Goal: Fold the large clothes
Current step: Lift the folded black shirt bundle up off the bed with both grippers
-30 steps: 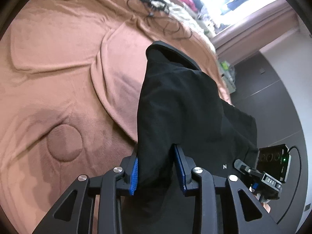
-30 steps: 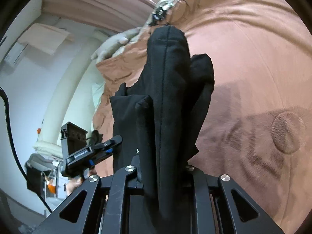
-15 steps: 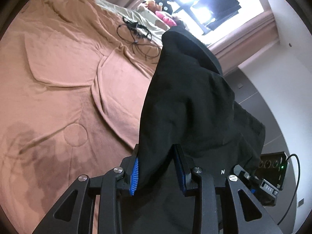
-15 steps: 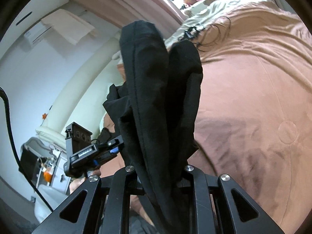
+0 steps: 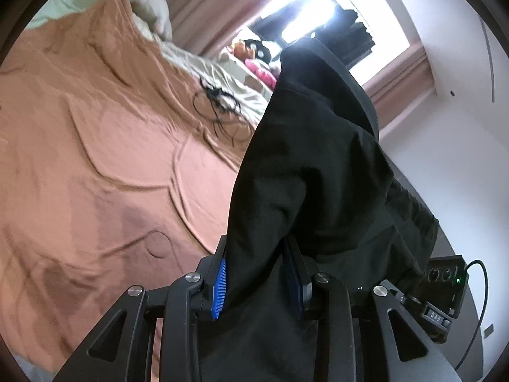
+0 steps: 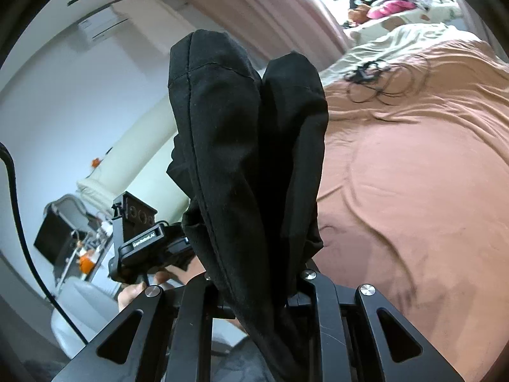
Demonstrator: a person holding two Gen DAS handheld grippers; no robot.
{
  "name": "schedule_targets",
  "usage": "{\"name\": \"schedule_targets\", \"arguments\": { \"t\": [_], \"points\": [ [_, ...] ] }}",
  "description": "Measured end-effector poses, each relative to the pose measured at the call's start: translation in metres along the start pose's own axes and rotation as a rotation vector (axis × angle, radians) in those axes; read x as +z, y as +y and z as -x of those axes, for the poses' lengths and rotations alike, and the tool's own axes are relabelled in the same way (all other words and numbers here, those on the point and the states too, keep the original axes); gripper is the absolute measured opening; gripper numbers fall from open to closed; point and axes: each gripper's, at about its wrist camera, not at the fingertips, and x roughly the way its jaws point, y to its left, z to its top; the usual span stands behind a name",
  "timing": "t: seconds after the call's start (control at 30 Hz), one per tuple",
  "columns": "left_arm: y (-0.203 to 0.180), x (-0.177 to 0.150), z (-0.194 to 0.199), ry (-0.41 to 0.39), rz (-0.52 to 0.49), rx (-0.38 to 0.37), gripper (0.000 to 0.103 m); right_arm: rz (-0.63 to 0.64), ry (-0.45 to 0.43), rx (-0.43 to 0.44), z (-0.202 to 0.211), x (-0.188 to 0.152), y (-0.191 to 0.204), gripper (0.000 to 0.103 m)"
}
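Bottom centre of the left wrist view: left gripper (image 5: 259,281) clamped on a thick bunch of the black garment (image 5: 311,172), blue pads (image 5: 220,286) pressing the cloth from both sides, jaws part-way apart around the fold. Cloth rises from the jaws up through frame centre to the upper right, covering part of the bright window (image 5: 331,22). Right gripper's body shows at lower right edge of this view, partly behind the cloth.

Bottom centre of the right wrist view: right gripper (image 6: 257,289) closed on the same black garment (image 6: 248,146), jaws narrow, pads hidden under fabric. Cloth stands up in two rounded folds to upper centre, seam line visible on the left fold. Left gripper (image 6: 149,242) sits at left of frame, a hand (image 6: 136,289) just below it.

Garment hangs clear above the bed; brown blanket (image 5: 95,159) fills the left of the left view and the right of the right view. Black cables (image 6: 378,76) lie on the blanket near its far edge. Pink curtain (image 6: 254,3) across the top.
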Motion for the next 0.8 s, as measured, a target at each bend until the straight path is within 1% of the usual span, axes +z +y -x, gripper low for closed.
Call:
{"name": "schedule_targets", "arguments": {
  "t": [0.23, 0.4, 0.63, 0.8],
  "points": [
    [0.019, 0.008, 0.074, -0.108, 0.011, 0.032, 0.034, 0.067, 0.024, 0.062, -0.036, -0.006, 0.061, 0.018],
    [0.041, 0.011, 0.128, -0.174, 0.022, 0.056, 0.034, 0.110, 0.053, 0.106, -0.065, -0.014, 0.102, 0.018],
    [0.067, 0.015, 0.193, -0.245, 0.030, 0.101, 0.034, 0.174, 0.095, 0.169, -0.111, -0.025, 0.161, 0.018],
    [0.094, 0.022, 0.237, -0.281, 0.037, 0.131, 0.032, 0.186, 0.118, 0.207, -0.145, -0.035, 0.194, 0.018]
  ]
}}
